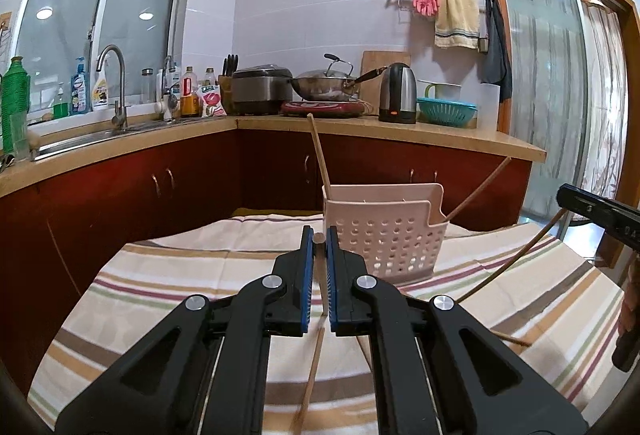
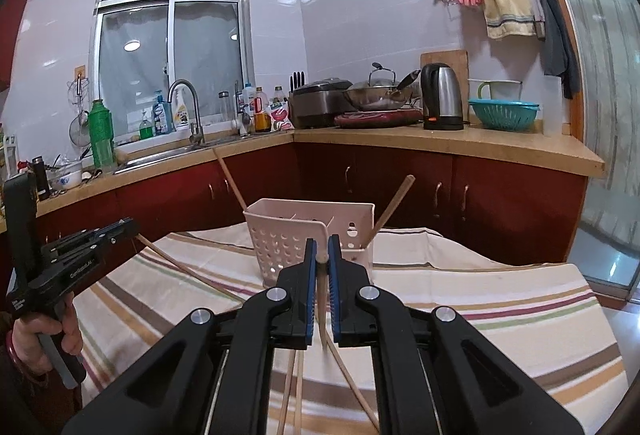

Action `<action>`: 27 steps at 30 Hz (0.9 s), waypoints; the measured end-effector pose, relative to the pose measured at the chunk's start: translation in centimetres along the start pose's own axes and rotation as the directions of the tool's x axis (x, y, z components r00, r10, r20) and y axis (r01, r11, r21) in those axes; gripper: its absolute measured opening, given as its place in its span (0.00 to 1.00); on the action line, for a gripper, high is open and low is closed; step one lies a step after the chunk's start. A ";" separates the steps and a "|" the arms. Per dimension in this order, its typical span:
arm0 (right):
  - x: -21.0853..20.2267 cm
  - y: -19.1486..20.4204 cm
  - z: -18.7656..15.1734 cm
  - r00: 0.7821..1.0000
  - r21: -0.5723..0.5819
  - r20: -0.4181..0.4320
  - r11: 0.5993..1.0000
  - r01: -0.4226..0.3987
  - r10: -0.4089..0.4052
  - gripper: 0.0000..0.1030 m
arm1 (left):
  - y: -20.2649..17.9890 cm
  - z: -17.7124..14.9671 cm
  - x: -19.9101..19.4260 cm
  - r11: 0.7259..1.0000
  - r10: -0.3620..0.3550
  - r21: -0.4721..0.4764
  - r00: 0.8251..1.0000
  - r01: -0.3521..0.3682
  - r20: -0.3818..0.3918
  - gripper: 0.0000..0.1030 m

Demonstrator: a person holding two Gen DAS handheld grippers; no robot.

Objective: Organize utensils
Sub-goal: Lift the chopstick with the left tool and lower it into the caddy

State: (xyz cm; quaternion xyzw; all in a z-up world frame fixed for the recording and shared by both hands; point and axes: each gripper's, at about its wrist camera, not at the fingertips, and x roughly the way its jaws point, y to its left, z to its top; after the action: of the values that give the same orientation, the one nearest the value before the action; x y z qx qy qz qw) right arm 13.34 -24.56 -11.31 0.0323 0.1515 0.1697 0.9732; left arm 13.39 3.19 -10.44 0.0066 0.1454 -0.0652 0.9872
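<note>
A pale pink perforated utensil basket (image 1: pixel 386 235) (image 2: pixel 308 235) stands on the striped cloth (image 1: pixel 200 275) (image 2: pixel 500 299). Two wooden chopsticks lean out of it, one to the left (image 1: pixel 320 155) (image 2: pixel 230 177) and one to the right (image 1: pixel 478 189) (image 2: pixel 394 203). My left gripper (image 1: pixel 319 235) is shut on a chopstick (image 1: pixel 310 367), held just left of the basket. My right gripper (image 2: pixel 322 249) is shut on another chopstick (image 2: pixel 322 299), just in front of the basket. In the right wrist view the left gripper (image 2: pixel 120 227) holds its chopstick (image 2: pixel 180 267) slanting down.
Loose chopsticks (image 2: pixel 290 387) lie on the cloth under the right gripper. Behind the table runs a counter (image 1: pixel 440 133) with a sink (image 1: pixel 96 137), bottles, a rice cooker (image 1: pixel 260 89), a wok, a kettle (image 1: pixel 398 93) and a teal colander (image 1: pixel 446 111).
</note>
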 end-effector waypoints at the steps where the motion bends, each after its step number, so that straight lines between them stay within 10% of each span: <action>1: 0.4 -0.1 0.0 1.000 0.000 0.002 1.000 0.002 -0.002 0.06 | 0.0 0.2 0.3 1.000 0.000 0.000 1.000 0.000 0.002 0.06; 27: 3.5 -0.1 4.5 0.995 0.007 0.080 0.998 -0.058 0.057 0.06 | 0.3 7.0 4.0 0.996 -0.090 0.009 0.993 0.090 0.082 0.06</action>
State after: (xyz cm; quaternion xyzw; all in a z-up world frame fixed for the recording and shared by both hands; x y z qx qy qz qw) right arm 17.86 -23.53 -7.98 0.0482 0.1123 0.1955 0.9731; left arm 19.20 2.73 -4.87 -0.0001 0.1048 -0.1101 0.9884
